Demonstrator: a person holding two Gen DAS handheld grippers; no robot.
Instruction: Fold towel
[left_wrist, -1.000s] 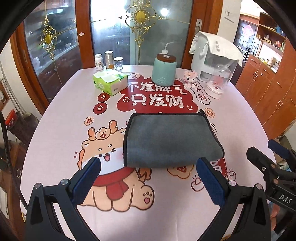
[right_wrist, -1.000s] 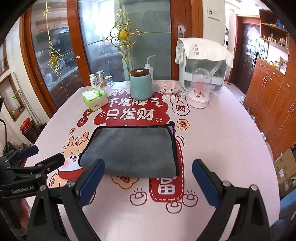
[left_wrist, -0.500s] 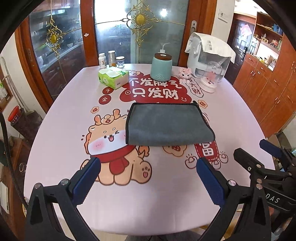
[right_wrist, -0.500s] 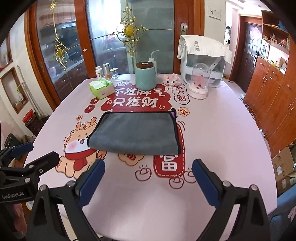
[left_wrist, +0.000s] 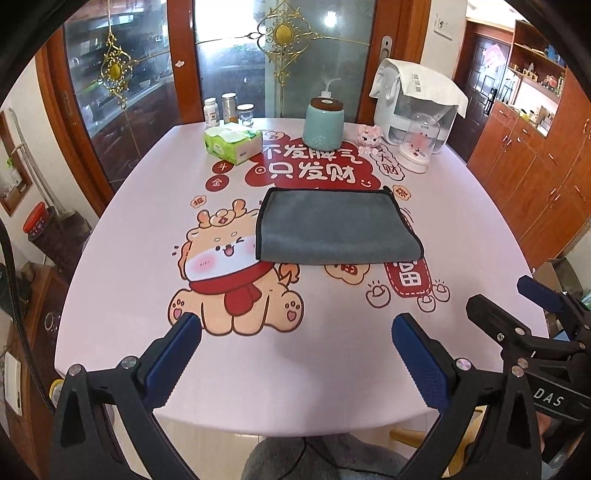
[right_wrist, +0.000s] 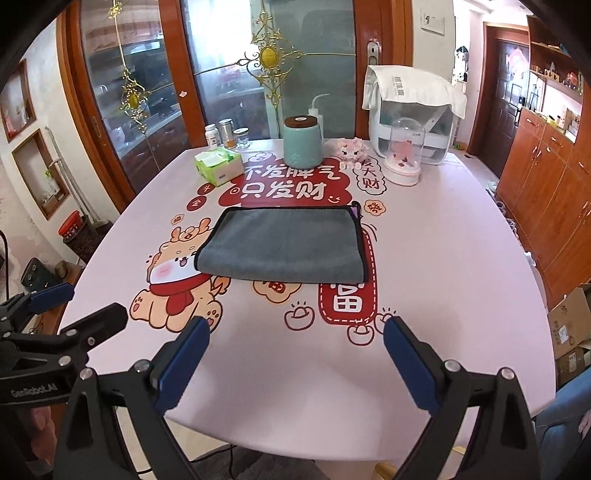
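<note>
A grey towel (left_wrist: 334, 227) with black edging lies folded flat in the middle of the pink table (left_wrist: 122, 280); it also shows in the right wrist view (right_wrist: 284, 243). My left gripper (left_wrist: 295, 354) is open and empty, held above the table's near edge, well short of the towel. My right gripper (right_wrist: 295, 354) is open and empty, also back over the near edge. Each gripper shows at the side of the other's view: the right one (left_wrist: 517, 314), the left one (right_wrist: 55, 306).
At the table's far side stand a green tissue box (left_wrist: 232, 142), three small jars (left_wrist: 229, 110), a teal canister (left_wrist: 323, 122), a pink toy (left_wrist: 367, 134), a glass dome (left_wrist: 417, 146) and a white appliance (left_wrist: 417, 96). Wooden cabinets (left_wrist: 535, 166) stand at right.
Both grippers have drawn back from the towel toward the table's near edge and risen. The towel lies where it was, and looks smaller and farther away.
</note>
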